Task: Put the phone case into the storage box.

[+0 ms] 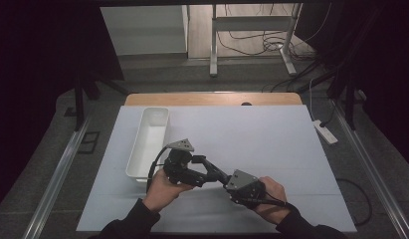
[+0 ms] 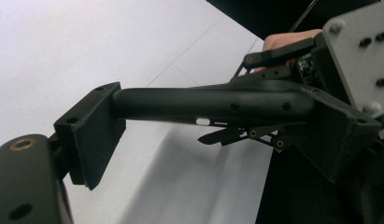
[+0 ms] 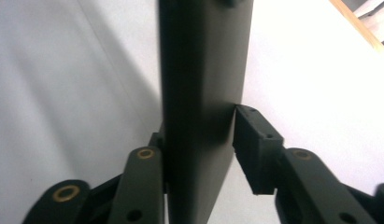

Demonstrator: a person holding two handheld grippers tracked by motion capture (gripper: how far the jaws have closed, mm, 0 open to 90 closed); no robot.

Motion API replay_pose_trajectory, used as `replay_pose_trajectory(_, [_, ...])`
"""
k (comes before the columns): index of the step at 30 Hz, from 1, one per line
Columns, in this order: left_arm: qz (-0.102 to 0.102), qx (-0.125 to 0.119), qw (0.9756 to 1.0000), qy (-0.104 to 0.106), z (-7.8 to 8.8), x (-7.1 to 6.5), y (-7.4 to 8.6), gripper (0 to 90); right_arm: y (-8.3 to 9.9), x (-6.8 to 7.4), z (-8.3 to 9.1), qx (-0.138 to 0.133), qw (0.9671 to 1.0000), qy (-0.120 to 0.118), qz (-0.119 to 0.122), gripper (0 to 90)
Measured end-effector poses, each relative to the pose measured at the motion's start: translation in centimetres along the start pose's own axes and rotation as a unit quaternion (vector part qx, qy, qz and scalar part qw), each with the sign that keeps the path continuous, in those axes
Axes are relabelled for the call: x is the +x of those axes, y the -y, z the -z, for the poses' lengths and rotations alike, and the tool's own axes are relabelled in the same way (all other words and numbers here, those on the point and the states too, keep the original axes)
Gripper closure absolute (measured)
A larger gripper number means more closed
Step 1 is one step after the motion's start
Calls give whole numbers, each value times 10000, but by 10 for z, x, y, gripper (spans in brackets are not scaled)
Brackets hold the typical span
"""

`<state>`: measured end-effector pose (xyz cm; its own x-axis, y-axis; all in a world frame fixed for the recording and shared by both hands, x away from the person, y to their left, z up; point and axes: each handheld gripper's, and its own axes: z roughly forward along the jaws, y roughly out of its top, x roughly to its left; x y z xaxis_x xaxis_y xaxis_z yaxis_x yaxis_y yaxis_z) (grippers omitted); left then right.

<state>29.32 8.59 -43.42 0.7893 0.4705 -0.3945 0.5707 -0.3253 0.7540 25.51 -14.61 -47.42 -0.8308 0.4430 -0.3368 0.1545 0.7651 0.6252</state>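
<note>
Slippage is the main risk, as I judge it. The black bar [image 2: 208, 100] hangs in the air between the two tools, above the bench [image 1: 271, 144], and a twist from either wrist could lever it out of its grip.

The right hand-held gripper [image 1: 221, 177] is clamped on one end of the bar. In the right gripper view one pad [image 3: 255, 149] presses flat on the bar's broad face, while the other jaw runs in behind the opposite face.

The left hand-held gripper [image 1: 198, 168] meets the far end. One of its pads [image 2: 89, 133] sits against the bar's tip, but its second jaw is hidden, so I cannot tell whether it is closed on the bar or only touching it. If it is only touching, a push along the bar could slide the bar through the right jaws.

The bar looks rigid, matte and smooth, which would give the pads little to bite on. It is flat and wide on its faces, with a rounded long edge that carries small holes and a pale oval mark. The pads are square, dull black blocks.

A white tray [image 1: 138, 142], long, narrow and glossy, lies beyond the left hand-held gripper. A dropped bar could strike its rim.
</note>
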Motion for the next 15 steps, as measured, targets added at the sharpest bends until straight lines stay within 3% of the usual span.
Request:
replay_pose_trajectory(6, [220, -131, 9996, 115, 3, 4, 0, 138, -1, -1, 3, -39, 9999, 97, 61, 808])
replay_pose_trajectory(13, [198, -179, 9995, 157, 2, 6, 0, 133, -1, -3, 5, -44, 9998, 180, -18, 842])
replay_pose_trajectory(15, [100, -173, 9998, 57, 2, 5, 1, 134, -1, -4, 6, -44, 9999, 157, -43, 847])
